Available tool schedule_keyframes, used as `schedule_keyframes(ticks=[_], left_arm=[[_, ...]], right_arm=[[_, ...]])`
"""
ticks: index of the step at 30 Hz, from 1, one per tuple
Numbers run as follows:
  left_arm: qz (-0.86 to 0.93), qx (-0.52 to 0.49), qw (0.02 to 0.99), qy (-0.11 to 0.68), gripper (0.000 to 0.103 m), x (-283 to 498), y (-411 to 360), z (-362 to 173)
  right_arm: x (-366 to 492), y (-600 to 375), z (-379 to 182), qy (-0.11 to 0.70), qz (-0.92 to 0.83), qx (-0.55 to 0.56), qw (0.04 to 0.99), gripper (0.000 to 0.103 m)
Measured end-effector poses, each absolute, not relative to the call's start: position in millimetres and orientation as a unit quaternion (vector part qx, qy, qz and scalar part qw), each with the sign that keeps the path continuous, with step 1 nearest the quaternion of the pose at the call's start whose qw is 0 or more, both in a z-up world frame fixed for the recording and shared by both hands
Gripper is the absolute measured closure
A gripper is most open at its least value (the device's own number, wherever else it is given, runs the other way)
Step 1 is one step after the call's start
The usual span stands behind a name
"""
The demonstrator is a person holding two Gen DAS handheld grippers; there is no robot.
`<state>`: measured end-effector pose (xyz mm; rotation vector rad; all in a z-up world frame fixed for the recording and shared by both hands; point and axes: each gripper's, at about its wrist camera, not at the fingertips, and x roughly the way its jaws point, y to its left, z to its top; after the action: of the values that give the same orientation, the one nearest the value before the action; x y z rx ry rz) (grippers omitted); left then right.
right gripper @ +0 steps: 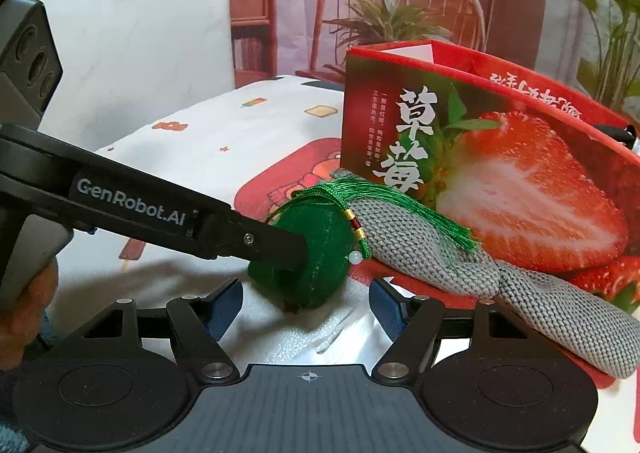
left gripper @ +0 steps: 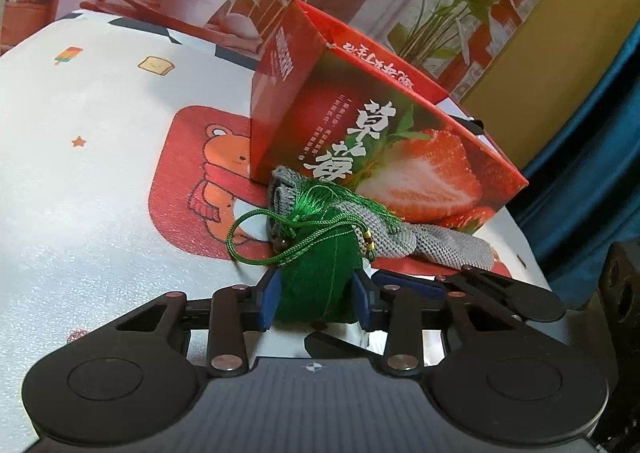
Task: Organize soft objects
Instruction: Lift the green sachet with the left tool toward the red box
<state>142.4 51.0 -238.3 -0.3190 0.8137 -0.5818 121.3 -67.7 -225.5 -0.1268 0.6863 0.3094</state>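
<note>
A green velvet pouch (left gripper: 316, 285) with a green cord, beads and a tassel (left gripper: 320, 209) lies on the cartoon-print cloth. My left gripper (left gripper: 318, 295) is shut on the green pouch; its blue pads press both sides. In the right wrist view the left gripper's finger (right gripper: 272, 243) reaches in from the left onto the pouch (right gripper: 316, 241). My right gripper (right gripper: 306, 307) is open and empty just in front of the pouch. A grey knitted cloth (right gripper: 500, 281) lies beside the pouch against a red strawberry box (right gripper: 500, 161); the tassel drapes over it.
The strawberry box (left gripper: 360, 113) stands open-topped at the right of the cloth-covered table (left gripper: 100, 173). A printed backdrop with a chair and plants hangs behind. A blue curtain (left gripper: 592, 173) is at the right, beyond the table edge.
</note>
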Motion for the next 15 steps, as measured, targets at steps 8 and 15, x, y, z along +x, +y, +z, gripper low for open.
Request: schedule_keyframes(ticks=[8,15], left_arm=[[-0.288,-0.169,0.857,0.392,0.063,146,50,-243],[-0.289,-0.169,0.861,0.384,0.063,144,51,-240]], right_arm=[[133,-64,-229,0.335,0.154,-0.073,0.927,0.048],[133,-62,-228,0.333,0.155,-0.068,0.928,0.054]])
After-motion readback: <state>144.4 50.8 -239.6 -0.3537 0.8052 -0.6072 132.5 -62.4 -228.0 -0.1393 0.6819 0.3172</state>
